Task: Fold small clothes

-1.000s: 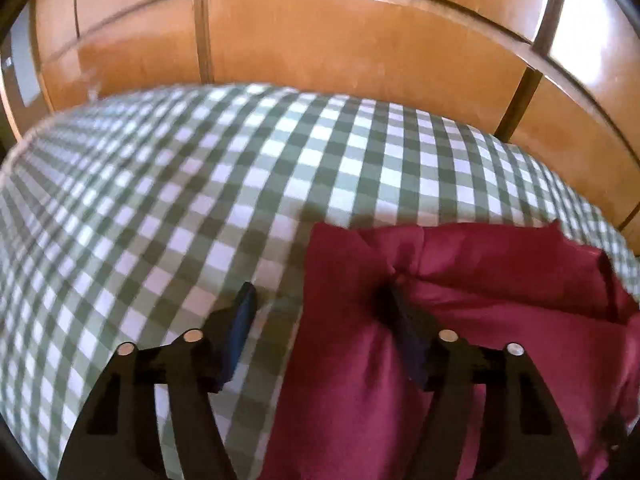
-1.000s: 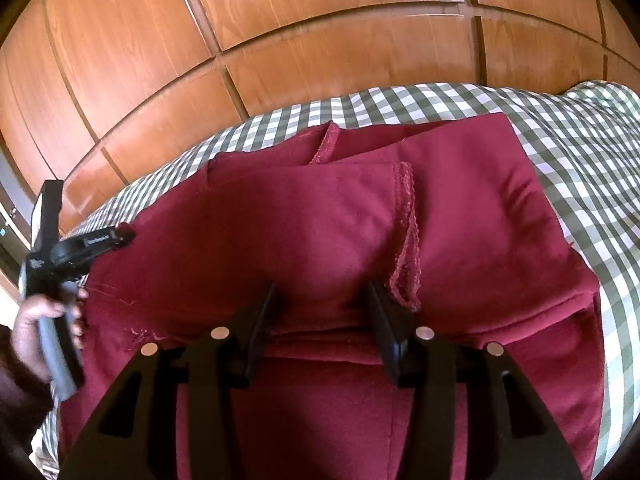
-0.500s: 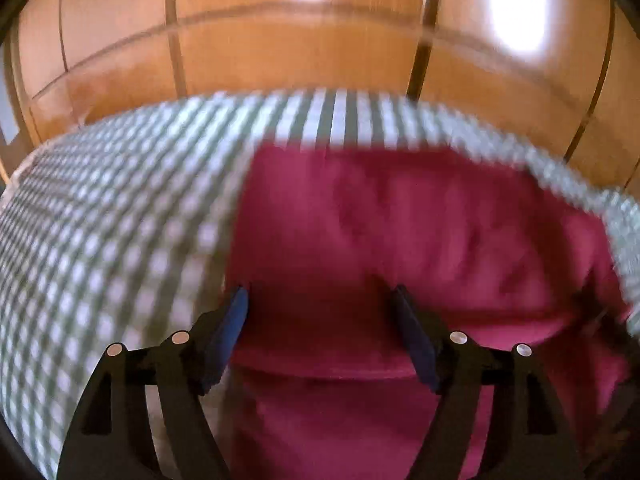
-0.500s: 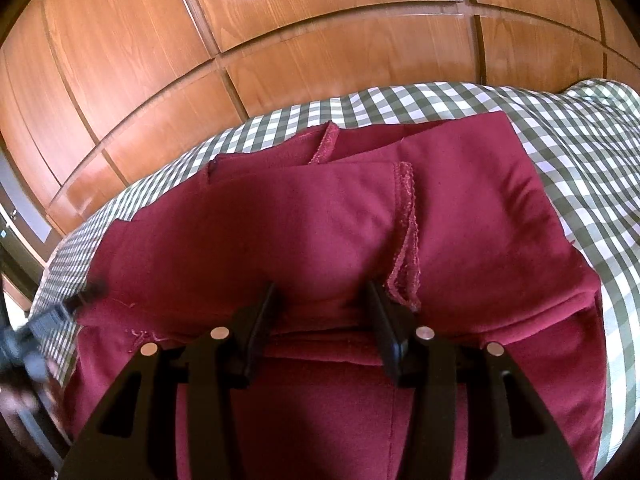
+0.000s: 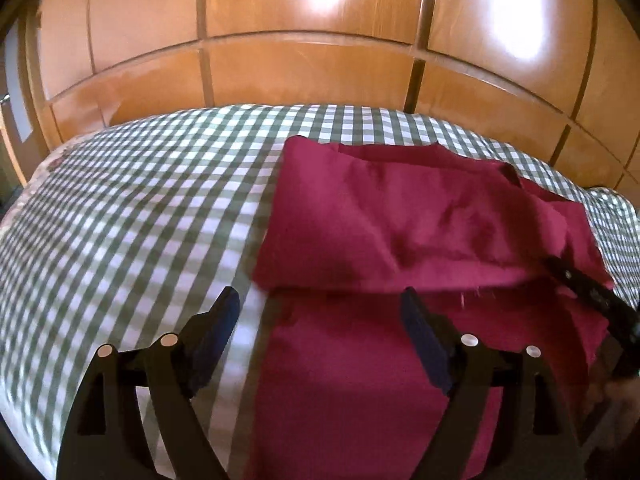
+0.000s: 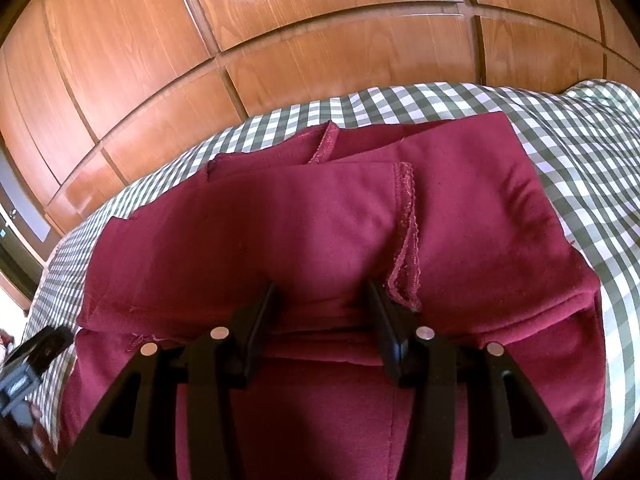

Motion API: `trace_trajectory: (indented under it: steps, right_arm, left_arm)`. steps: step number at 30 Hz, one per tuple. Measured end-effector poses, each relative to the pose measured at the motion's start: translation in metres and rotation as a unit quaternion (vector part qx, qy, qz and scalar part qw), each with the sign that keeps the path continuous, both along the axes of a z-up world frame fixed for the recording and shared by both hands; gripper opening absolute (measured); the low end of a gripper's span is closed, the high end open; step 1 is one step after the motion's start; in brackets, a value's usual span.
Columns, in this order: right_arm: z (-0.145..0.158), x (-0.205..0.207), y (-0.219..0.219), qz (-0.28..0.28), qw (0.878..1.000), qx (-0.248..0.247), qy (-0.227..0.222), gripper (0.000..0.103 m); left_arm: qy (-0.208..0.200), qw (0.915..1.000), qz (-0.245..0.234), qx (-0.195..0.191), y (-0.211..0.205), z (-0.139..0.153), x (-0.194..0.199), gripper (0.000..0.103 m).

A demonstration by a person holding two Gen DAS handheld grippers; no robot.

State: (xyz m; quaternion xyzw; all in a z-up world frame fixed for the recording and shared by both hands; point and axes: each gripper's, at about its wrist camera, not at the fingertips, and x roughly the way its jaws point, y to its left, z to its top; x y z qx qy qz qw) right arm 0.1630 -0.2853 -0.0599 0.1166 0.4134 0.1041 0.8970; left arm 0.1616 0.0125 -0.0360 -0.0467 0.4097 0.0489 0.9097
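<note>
A dark red garment point(image 5: 400, 220) lies folded on the green-and-white checked bedcover point(image 5: 140, 208), its upper layer doubled over the lower one. My left gripper point(image 5: 320, 308) hovers over the garment's left edge. Its jaws are opening wide with nothing pinched; one finger is over the cover, the other over the cloth. In the right wrist view the garment point(image 6: 320, 220) fills the middle. My right gripper point(image 6: 322, 308) rests on its folded edge, jaws partly apart, with flat cloth layers lying between them. The left gripper point(image 6: 36, 356) shows at the lower left, the right gripper point(image 5: 588, 292) at the left view's right edge.
Glossy wooden panelled doors point(image 5: 300, 72) stand right behind the bed's far edge. Bare checked cover spreads left of the garment, and a strip of bedcover point(image 6: 580, 140) shows to its right, where it rises in a hump.
My left gripper has left the garment's left corner and swung across with its jaws spreading wider. In the right wrist view it dropped to the lower left corner. The right gripper has not moved.
</note>
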Motion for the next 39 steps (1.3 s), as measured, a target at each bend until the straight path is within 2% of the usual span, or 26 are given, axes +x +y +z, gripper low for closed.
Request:
trace_trajectory:
  steps: [5, 7, 9, 11, 12, 21, 29, 35, 39]
  right_arm:
    - [0.003, 0.001, 0.006, 0.003, 1.0, -0.021, 0.003, 0.051]
    - [0.007, 0.0, 0.011, 0.01, 0.999, -0.037, 0.006, 0.059]
    - [0.011, -0.003, 0.019, 0.016, 0.998, -0.054, 0.007, 0.073]
    - [0.014, -0.006, 0.022, 0.019, 0.999, -0.046, 0.015, 0.085]
    - [0.016, -0.01, 0.023, 0.019, 0.999, -0.038, 0.02, 0.087]
    - [0.026, -0.043, 0.005, 0.019, 0.999, -0.029, 0.032, 0.091]
    - [0.027, -0.077, -0.039, -0.007, 0.997, -0.051, 0.053, 0.093]
    - [0.031, -0.111, -0.074, -0.031, 0.996, -0.07, 0.052, 0.094]
    - [0.034, -0.136, -0.105, -0.054, 0.994, -0.072, 0.059, 0.094]
  left_arm:
    - [-0.006, 1.0, -0.001, -0.007, 0.003, 0.008, -0.033, 0.081]
    - [-0.007, 1.0, -0.001, -0.007, 0.005, 0.009, -0.043, 0.081]
    - [-0.006, 1.0, -0.003, -0.007, 0.006, 0.01, -0.055, 0.081]
    - [-0.005, 0.9999, -0.004, -0.008, 0.008, 0.011, -0.063, 0.081]
    - [-0.004, 0.9999, -0.006, -0.009, 0.009, 0.01, -0.067, 0.081]
    - [0.014, 0.9997, -0.022, -0.001, 0.016, 0.0, -0.098, 0.081]
    - [0.04, 0.9985, -0.036, 0.002, 0.022, -0.016, -0.123, 0.081]
    - [0.05, 0.9979, -0.041, -0.006, 0.028, -0.019, -0.139, 0.081]
    - [0.069, 0.995, -0.068, -0.02, 0.029, -0.022, -0.15, 0.08]
